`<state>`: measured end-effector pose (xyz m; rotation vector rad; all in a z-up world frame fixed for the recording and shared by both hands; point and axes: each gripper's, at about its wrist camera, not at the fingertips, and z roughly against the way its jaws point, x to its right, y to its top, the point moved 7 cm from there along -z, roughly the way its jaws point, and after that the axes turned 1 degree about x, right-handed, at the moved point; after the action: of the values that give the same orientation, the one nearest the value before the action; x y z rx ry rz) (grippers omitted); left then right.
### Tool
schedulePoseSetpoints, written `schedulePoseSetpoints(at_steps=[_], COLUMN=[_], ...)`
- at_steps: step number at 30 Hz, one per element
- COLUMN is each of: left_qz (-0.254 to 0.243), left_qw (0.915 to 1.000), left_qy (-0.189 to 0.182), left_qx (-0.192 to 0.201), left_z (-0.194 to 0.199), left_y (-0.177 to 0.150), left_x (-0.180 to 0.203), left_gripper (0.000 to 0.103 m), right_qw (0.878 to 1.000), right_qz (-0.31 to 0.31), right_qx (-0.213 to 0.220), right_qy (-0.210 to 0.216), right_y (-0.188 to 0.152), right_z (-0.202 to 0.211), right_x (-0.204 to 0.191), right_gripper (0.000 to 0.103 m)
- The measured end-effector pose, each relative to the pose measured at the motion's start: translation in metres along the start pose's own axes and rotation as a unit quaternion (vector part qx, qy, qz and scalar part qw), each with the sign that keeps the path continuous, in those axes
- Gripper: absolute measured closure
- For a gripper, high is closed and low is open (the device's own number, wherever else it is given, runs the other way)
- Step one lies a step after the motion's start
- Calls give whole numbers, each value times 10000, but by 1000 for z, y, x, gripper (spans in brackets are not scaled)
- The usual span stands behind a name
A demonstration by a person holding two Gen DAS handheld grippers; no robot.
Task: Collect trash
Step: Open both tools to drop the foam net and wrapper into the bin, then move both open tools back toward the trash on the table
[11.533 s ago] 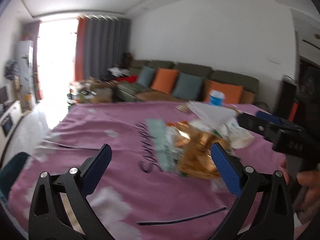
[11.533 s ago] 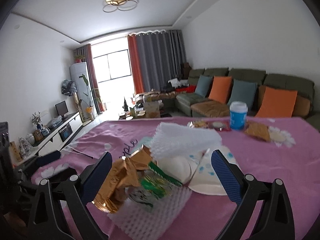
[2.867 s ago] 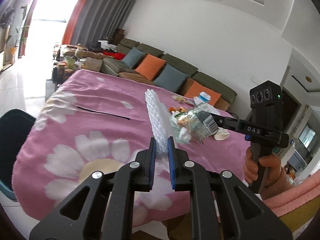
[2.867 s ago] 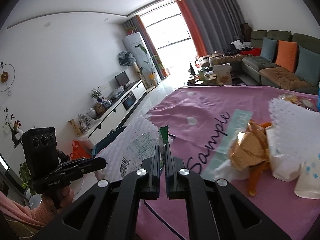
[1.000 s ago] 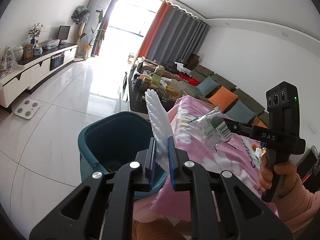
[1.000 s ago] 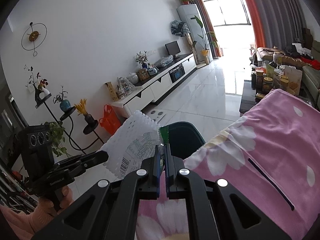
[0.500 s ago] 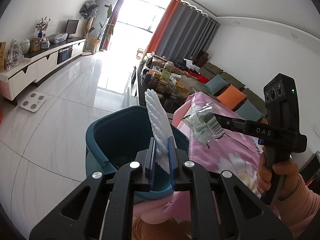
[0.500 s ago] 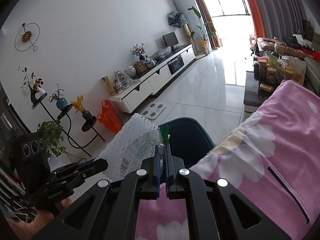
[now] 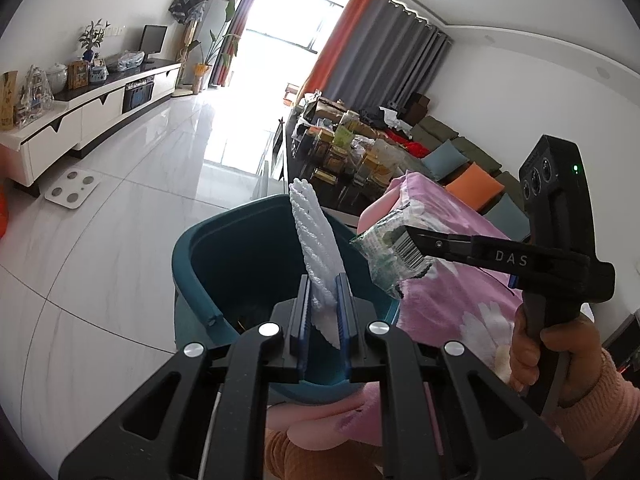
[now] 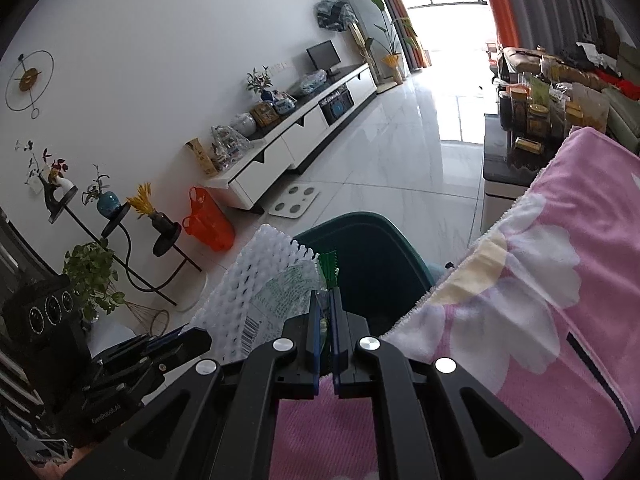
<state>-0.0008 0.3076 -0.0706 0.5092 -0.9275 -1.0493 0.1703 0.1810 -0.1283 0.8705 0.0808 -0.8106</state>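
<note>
The dark teal plastic bin [image 9: 224,280] is seen on the white tiled floor, just beside the table draped in a pink flowered cloth [image 9: 452,292]. Above its opening, a white foam mesh sleeve [image 9: 318,252] is held upright, clamped between the 2 blue pads of the left gripper [image 9: 324,312]. Further right, a crumpled clear wrapper with green print and a barcode [image 9: 394,246] is pinched in the closed right gripper [image 10: 324,312], near the bin's rim on the table side.

A miss is the main risk: the wrapper appears to hang over the rim, not the opening, though the fisheye makes this hard to judge, so an early release could drop it onto the cloth or floor. The light foam sleeve might drift or catch on a pad.

"DAS" is printed on the right gripper's body; "GenRobot.AI" seems to be written on the left one. The wrapper's print is too small to read.
</note>
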Motion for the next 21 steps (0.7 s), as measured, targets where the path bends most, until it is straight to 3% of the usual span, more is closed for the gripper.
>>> schedulePoseSetpoints(at_steps=[8,13,21], left_qz=[100,144,65], left_qw=[9999,9997,9999], left_qy=[1,49,63], left_qx=[-114,-187,-107], left_z=[-27,-45,-53], left_y=[-4,-5,-4], left_x=[2,-1,7], left_gripper=[90,75,71], right_qw=[9999,9998,9998], right_qz=[-64,-68,-101], right_qx=[-67,-40,110], right_qy=[-118,-185,-130], right_y=[0,1,0], right_z=[-4,-2,11], right_x=[1,4,11], right_gripper=[95,80,80])
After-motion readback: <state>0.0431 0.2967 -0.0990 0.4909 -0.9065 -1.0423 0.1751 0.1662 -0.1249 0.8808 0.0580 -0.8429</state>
